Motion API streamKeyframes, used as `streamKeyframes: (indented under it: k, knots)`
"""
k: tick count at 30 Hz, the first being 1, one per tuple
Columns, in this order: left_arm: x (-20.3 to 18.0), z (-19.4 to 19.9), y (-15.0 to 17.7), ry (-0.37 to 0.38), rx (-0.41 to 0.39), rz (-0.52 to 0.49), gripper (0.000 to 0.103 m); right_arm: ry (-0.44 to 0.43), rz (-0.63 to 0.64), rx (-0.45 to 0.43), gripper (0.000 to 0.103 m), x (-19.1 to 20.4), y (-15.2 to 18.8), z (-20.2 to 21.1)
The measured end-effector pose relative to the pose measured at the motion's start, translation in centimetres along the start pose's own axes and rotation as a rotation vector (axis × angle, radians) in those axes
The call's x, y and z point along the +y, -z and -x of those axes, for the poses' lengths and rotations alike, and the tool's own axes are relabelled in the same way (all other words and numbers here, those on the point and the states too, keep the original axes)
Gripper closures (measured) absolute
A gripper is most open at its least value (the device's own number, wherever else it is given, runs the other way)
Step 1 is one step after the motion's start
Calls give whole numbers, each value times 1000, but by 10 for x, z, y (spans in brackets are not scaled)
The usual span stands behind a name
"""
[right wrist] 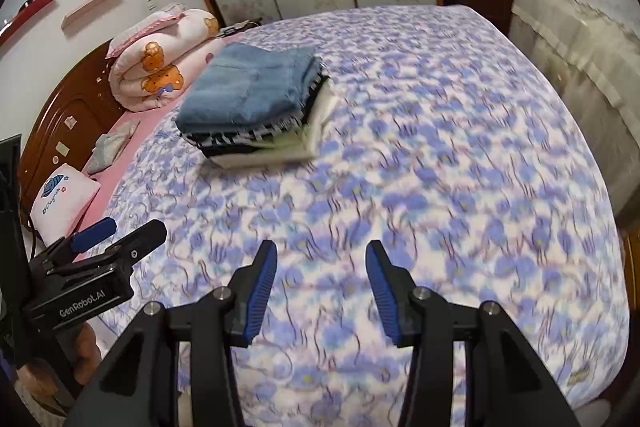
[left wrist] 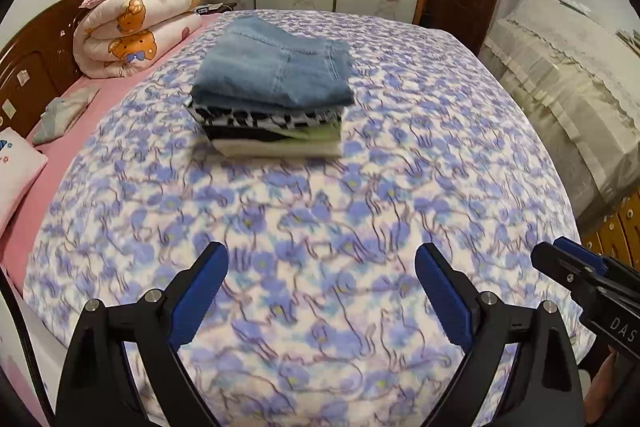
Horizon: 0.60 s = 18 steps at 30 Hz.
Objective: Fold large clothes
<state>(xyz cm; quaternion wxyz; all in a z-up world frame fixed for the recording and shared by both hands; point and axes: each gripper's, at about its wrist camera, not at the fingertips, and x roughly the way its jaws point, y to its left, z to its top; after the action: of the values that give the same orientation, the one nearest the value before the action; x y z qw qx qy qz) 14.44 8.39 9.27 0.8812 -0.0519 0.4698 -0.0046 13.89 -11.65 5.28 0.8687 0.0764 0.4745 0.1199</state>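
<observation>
Both grippers spread, empty: left gripper (left wrist: 322, 267), right gripper (right wrist: 321, 263), over blue-flowered white bedspread (left wrist: 320, 211).
Folded blue denim jeans (left wrist: 276, 69) top the stack of folded clothes (left wrist: 276, 131), frame centre-top.

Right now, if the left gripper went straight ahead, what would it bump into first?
Probably the bedspread, since the left gripper points a little downward over it, open and empty. If it skimmed above the bed, the clothes stack comes next. Depth is hard to judge.

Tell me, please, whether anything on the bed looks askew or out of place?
Nothing serious: the folded stack sits tidy on the floral bedspread, jeans on top. The layers below stick out slightly past the jeans at one edge. Both tools are open and empty.
</observation>
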Motion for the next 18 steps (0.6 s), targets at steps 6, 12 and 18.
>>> streamKeyframes:
  k: [6, 12, 18]
  knots:
    - [-23, 2, 46, -14, -23, -25, 9, 51, -44, -31, 56, -18, 44, 3]
    - [-34, -8, 85, -9, -4, -13, 9, 125, -69, -91, 56, -25, 85, 2]
    - [-38, -6, 120, 6, 14, -14, 9, 129, -93, -57, 56, -32, 121, -1]
